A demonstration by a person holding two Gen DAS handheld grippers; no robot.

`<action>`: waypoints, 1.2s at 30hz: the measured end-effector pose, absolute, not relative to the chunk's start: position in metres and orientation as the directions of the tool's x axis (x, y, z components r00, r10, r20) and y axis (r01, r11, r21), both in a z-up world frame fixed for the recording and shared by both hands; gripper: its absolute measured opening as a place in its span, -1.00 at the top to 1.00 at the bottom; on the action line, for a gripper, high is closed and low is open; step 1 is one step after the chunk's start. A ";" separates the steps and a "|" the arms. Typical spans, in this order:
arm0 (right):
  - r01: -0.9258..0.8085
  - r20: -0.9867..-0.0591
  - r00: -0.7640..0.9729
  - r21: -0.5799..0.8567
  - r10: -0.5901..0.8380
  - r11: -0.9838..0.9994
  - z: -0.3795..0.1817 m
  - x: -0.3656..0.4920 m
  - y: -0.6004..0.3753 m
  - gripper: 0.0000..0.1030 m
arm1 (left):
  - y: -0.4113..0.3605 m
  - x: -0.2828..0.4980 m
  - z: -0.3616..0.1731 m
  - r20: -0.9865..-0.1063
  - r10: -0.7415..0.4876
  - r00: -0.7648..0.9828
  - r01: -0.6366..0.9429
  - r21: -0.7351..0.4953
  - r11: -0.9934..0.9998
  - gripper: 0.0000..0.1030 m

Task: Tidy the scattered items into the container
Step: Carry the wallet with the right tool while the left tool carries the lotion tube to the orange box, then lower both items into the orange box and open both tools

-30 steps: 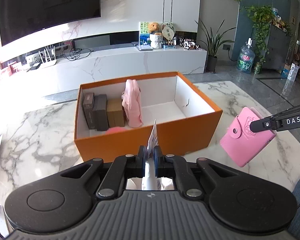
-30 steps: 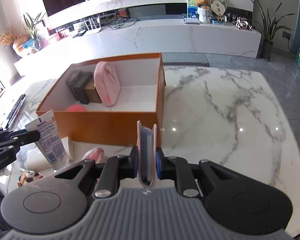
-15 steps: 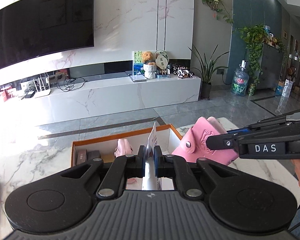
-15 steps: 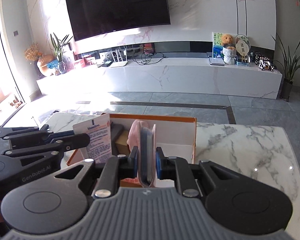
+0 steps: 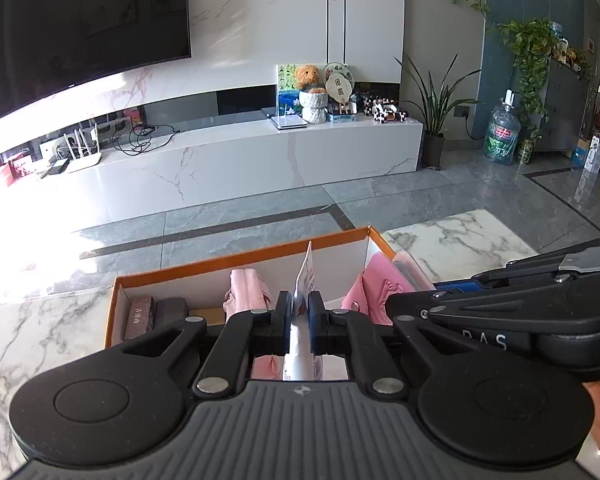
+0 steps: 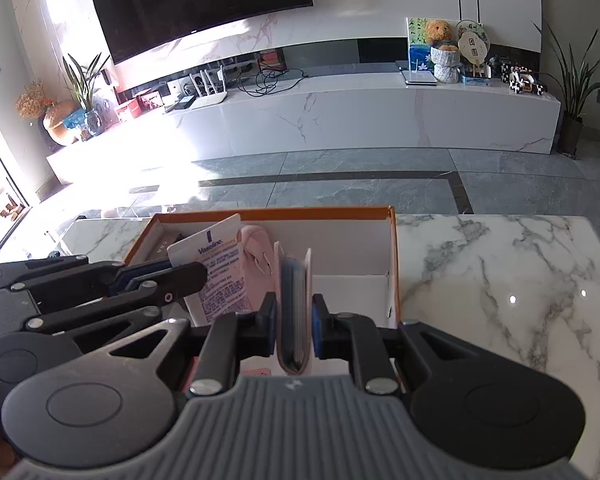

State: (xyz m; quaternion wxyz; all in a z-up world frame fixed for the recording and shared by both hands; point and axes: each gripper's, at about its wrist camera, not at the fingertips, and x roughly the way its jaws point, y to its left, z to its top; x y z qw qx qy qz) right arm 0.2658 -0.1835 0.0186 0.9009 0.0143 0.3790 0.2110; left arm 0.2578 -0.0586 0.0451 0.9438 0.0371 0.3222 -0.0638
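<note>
We see a glossy marble worktop (image 6: 500,280), a matt orange cardboard box (image 6: 394,264), a smooth plastic tube (image 6: 220,276) and a pink leathery wallet (image 5: 376,288)

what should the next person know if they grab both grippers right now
Left gripper: shut on the Vaseline tube, over the orange box.
Right gripper: shut on the pink card wallet, also over the box.
Done: a pink pouch and dark small boxes already stand inside.
Left: lower and release the tube and wallet into the free right part of the box. Other stray items are not in view now.
</note>
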 end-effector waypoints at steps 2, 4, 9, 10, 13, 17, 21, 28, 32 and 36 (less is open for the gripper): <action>-0.376 -0.688 0.610 0.186 0.394 0.908 0.011 0.273 -0.181 0.65 | -0.058 0.262 0.037 -0.619 -0.096 0.779 0.144 0.028 0.989 0.83; -0.376 -0.697 0.602 0.183 0.389 0.909 0.005 0.281 -0.178 0.65 | -0.053 0.267 0.030 -0.627 -0.104 0.772 0.144 0.013 0.990 0.83; -0.388 -0.705 0.587 0.187 0.398 0.903 -0.005 0.295 -0.173 0.65 | -0.040 0.282 0.020 -0.634 -0.153 0.758 0.151 -0.058 0.987 0.83; -0.390 -0.705 0.585 0.189 0.401 0.901 -0.007 0.298 -0.172 0.65 | -0.037 0.286 0.019 -0.632 -0.161 0.758 0.146 -0.076 0.986 0.83; -0.389 -0.707 0.577 0.202 0.409 0.899 -0.012 0.308 -0.170 0.65 | -0.029 0.295 0.016 -0.629 -0.166 0.760 0.131 -0.102 0.986 0.83; -0.381 -0.708 0.574 0.215 0.412 0.899 -0.018 0.319 -0.169 0.65 | -0.024 0.307 0.016 -0.630 -0.172 0.758 0.118 -0.127 0.985 0.84; -0.360 -0.711 0.573 0.229 0.409 0.904 -0.026 0.330 -0.171 0.65 | -0.023 0.321 0.010 -0.647 -0.152 0.747 0.091 -0.128 0.988 0.84; -0.303 -0.722 0.544 0.306 0.427 0.903 -0.044 0.354 -0.170 0.65 | -0.035 0.336 -0.001 -0.659 -0.084 0.747 0.069 -0.049 0.996 0.84; -0.264 -0.724 0.534 0.347 0.436 0.900 -0.053 0.365 -0.169 0.65 | -0.031 0.345 -0.008 -0.668 -0.086 0.739 0.046 -0.077 0.996 0.84; -0.215 -0.717 0.552 0.369 0.425 0.904 -0.055 0.373 -0.169 0.65 | -0.030 0.345 -0.013 -0.669 -0.098 0.736 0.058 -0.082 0.995 0.83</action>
